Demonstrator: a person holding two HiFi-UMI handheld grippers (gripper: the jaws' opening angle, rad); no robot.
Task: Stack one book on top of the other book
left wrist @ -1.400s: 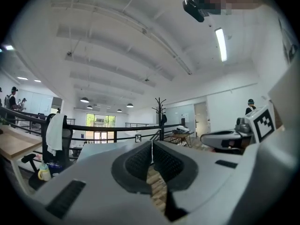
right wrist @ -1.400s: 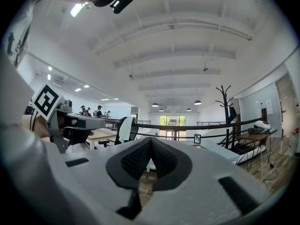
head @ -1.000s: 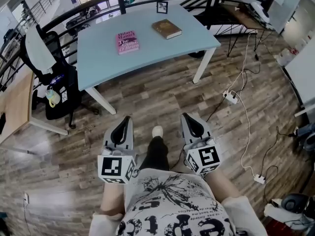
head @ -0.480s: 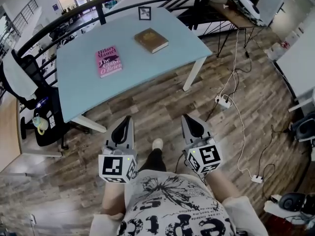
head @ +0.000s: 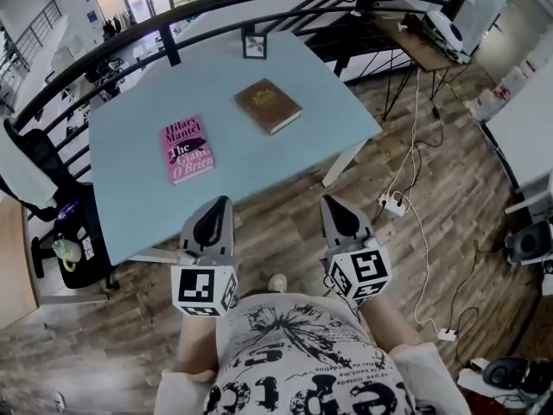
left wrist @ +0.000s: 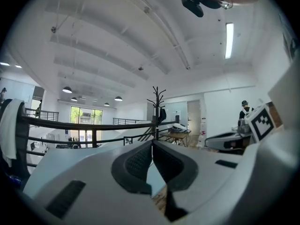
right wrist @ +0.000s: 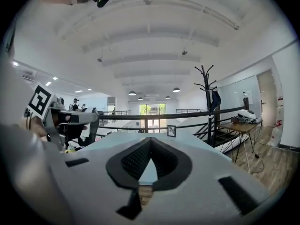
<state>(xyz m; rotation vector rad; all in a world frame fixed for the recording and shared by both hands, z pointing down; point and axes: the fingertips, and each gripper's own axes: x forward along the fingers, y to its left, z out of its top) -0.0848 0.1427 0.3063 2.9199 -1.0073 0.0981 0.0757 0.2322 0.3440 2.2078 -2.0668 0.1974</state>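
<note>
A pink book (head: pixel 187 149) lies flat on the light blue table (head: pixel 130 206), towards its left. A brown book (head: pixel 269 105) lies flat further back and to the right, apart from the pink one. My left gripper (head: pixel 222 201) hovers at the table's near edge, shut and empty. My right gripper (head: pixel 328 201) hangs over the floor just short of the table's near right side, also shut with nothing in it. In both gripper views the jaws (left wrist: pixel 152 143) (right wrist: pixel 151 139) meet tip to tip, pointing across the tabletop.
A small framed picture (head: pixel 254 45) stands at the table's far edge in front of a black railing (head: pixel 155 24). A black office chair (head: pixel 43 197) stands left of the table. White cables and a power strip (head: pixel 393 204) lie on the wood floor at right.
The table and both books have drawn much closer and lower in the head view as I walked towards them. Both grippers stay shut, side by side, now reaching the table's near edge.
</note>
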